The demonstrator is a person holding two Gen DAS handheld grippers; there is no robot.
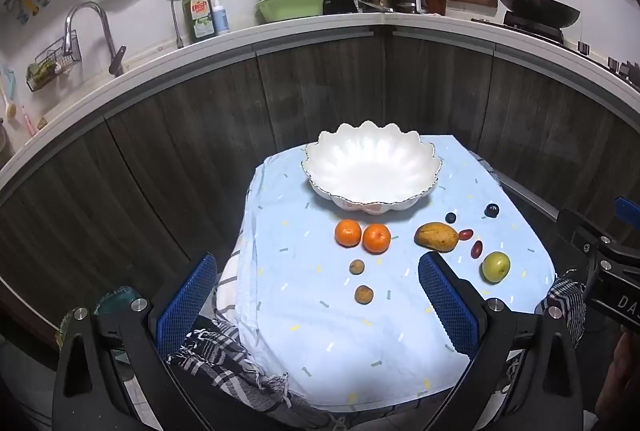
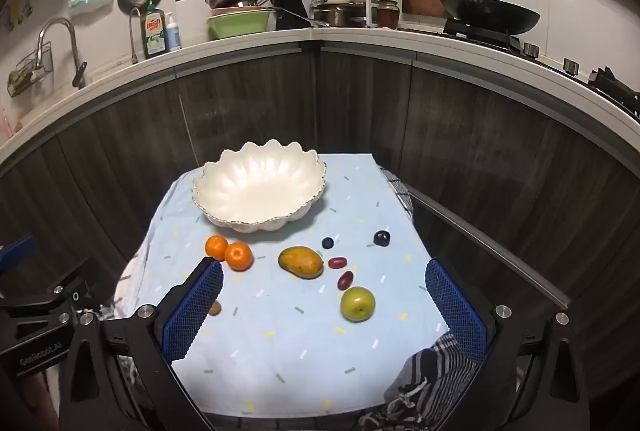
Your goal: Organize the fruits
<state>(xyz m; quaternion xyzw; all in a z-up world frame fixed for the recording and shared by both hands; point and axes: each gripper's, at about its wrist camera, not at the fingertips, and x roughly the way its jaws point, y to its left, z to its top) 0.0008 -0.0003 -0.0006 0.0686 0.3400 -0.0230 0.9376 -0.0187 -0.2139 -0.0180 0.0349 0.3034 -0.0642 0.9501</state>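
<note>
A white scalloped bowl (image 1: 370, 167) (image 2: 260, 191) stands empty at the far side of a small table under a light blue cloth (image 1: 340, 331). In front of it lie two oranges (image 1: 348, 233) (image 1: 376, 238), a mango (image 1: 436, 237) (image 2: 301, 262), a green apple (image 1: 496, 267) (image 2: 358, 303), two red dates (image 1: 476, 249) (image 2: 337, 263), two dark round fruits (image 1: 492, 210) (image 2: 382, 237) and two small brown fruits (image 1: 357, 266) (image 1: 364, 294). My left gripper (image 1: 318, 305) and right gripper (image 2: 324, 307) both hover open above the near part of the cloth, holding nothing.
Dark cabinet fronts (image 1: 200, 151) curve behind the table under a white counter (image 1: 280, 27) with a sink tap, dish soap, stacked bowls and pots. A wok (image 2: 488, 17) sits on the stove at right. Checkered cloth (image 1: 224, 355) hangs at the table's near edges.
</note>
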